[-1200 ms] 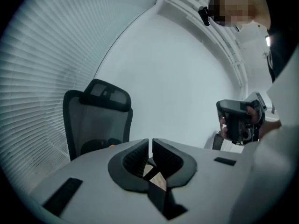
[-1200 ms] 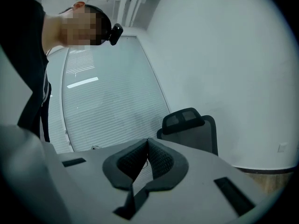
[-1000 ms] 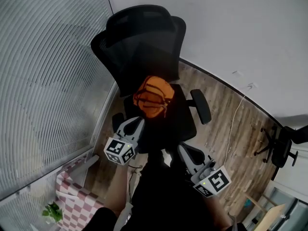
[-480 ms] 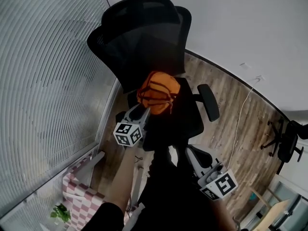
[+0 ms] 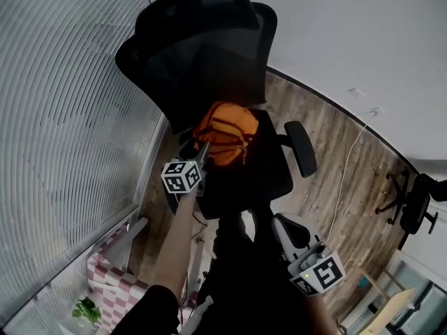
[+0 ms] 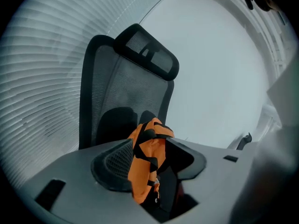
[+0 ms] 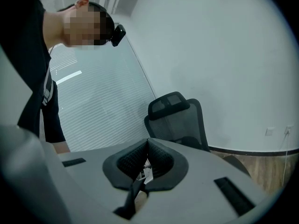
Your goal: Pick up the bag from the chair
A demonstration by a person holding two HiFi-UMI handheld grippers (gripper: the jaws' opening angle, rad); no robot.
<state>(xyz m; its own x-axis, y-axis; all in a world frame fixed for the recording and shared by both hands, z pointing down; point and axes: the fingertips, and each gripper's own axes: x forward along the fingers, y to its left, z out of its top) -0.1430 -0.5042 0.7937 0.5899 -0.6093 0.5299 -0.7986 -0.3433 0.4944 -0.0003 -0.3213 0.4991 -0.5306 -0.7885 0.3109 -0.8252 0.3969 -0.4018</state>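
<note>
Reach done, grasp and lift left: the left tool [image 6: 150, 158] straddles, wide and unclosed, the orange black-strapped fabric bag [image 6: 144, 164] resting on the black mesh office chair [image 5: 202, 54], while the right tool [image 7: 147, 158] hangs closed, empty.

the head view looks steeply down from high above onto the chair [image 5: 202, 54] and the orange bag [image 5: 225, 132] on its seat, with wood floor [image 5: 335, 173] around. the left gripper view sits low and very near the bag, facing up the backrest toward the white wall [image 6: 219, 69]. the right gripper view faces the same chair from farther back, beside the blinds [image 7: 103, 101]; all three share the chair, only the first two the bag.
</note>
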